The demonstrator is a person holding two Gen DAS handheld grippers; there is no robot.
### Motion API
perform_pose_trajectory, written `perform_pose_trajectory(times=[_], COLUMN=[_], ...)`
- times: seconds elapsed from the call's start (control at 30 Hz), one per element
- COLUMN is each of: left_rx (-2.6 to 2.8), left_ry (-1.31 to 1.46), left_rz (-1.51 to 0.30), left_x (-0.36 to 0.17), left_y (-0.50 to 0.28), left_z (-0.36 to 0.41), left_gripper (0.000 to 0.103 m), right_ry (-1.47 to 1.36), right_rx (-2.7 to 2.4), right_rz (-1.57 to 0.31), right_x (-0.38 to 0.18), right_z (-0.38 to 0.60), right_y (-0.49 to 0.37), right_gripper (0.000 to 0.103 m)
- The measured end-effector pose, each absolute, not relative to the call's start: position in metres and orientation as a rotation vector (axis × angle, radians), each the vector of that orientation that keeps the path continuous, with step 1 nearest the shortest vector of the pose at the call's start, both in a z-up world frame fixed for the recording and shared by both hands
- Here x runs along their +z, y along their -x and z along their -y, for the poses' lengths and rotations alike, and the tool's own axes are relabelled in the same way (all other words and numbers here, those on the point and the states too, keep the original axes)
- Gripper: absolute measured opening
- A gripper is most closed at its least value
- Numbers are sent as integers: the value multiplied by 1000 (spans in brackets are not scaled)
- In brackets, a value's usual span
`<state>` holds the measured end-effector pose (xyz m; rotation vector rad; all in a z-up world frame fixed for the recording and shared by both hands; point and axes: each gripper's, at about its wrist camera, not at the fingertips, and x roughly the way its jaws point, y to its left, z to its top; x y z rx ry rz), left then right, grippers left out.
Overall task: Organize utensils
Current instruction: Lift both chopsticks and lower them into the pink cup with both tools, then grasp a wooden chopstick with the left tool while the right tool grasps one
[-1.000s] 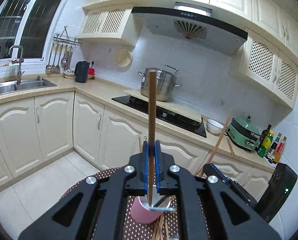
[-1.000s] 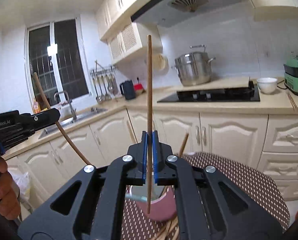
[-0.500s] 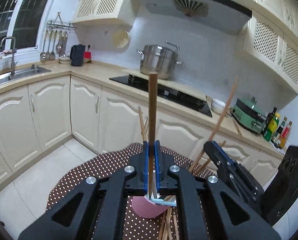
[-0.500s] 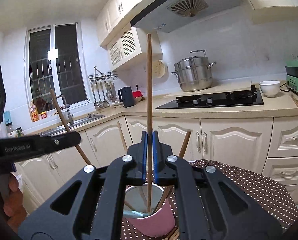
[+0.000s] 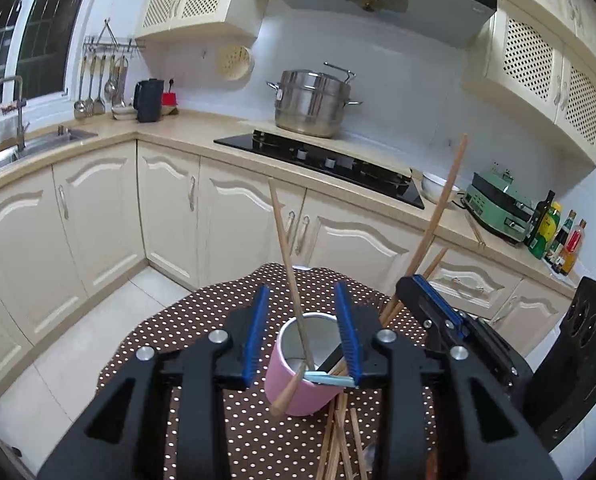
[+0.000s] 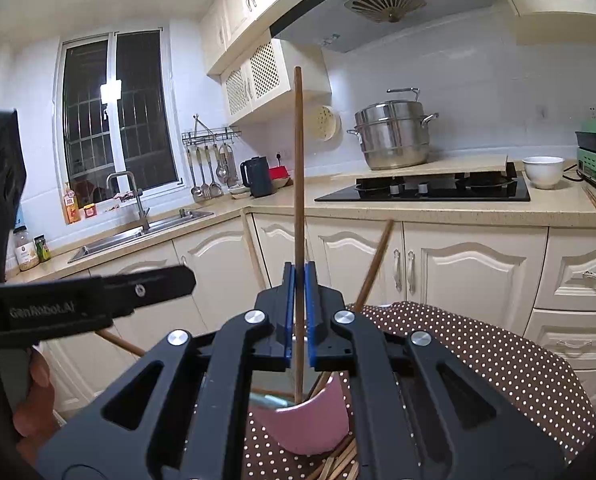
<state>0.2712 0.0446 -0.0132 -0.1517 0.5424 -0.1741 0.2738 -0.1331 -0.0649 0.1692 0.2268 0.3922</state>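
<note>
A pink cup (image 5: 304,384) stands on a brown dotted table (image 5: 193,332); it also shows in the right wrist view (image 6: 310,424). My left gripper (image 5: 302,334) is open above the cup, empty. A wooden chopstick (image 5: 287,264) leans in the cup between its fingers, and another (image 5: 283,396) tips over the near rim. My right gripper (image 6: 298,316) is shut on an upright chopstick (image 6: 298,184) whose lower tip is inside the cup. It shows in the left wrist view (image 5: 444,204) with the right gripper's body (image 5: 458,332). Several loose chopsticks (image 5: 340,440) lie by the cup.
Cream kitchen cabinets (image 5: 169,208) and a counter with a black hob (image 5: 322,160), a steel pot (image 5: 312,102) and a sink (image 5: 29,148) ring the table. A green appliance (image 5: 502,208) and bottles (image 5: 554,232) stand at the right. A black device (image 5: 578,364) stands beside the table.
My left gripper has opened and let go of its chopstick, which now leans in the cup. My right gripper has lowered its chopstick further into the cup.
</note>
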Motion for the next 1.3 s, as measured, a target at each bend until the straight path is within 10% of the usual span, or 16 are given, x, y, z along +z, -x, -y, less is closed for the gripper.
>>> perform_pose_trajectory(times=[0.93, 1.3], left_rx=[-98, -206], left_ry=[141, 145], left_rz=[-596, -958], left_x=[-20, -84], left_y=[-228, -227], left_z=[-71, -58], left_gripper=[50, 50], right_ry=[-193, -199], right_rx=[340, 290], right_rz=[-283, -384], right_x=[-56, -69], right_z=[146, 179], right_y=[-236, -208], right_gripper=[6, 6])
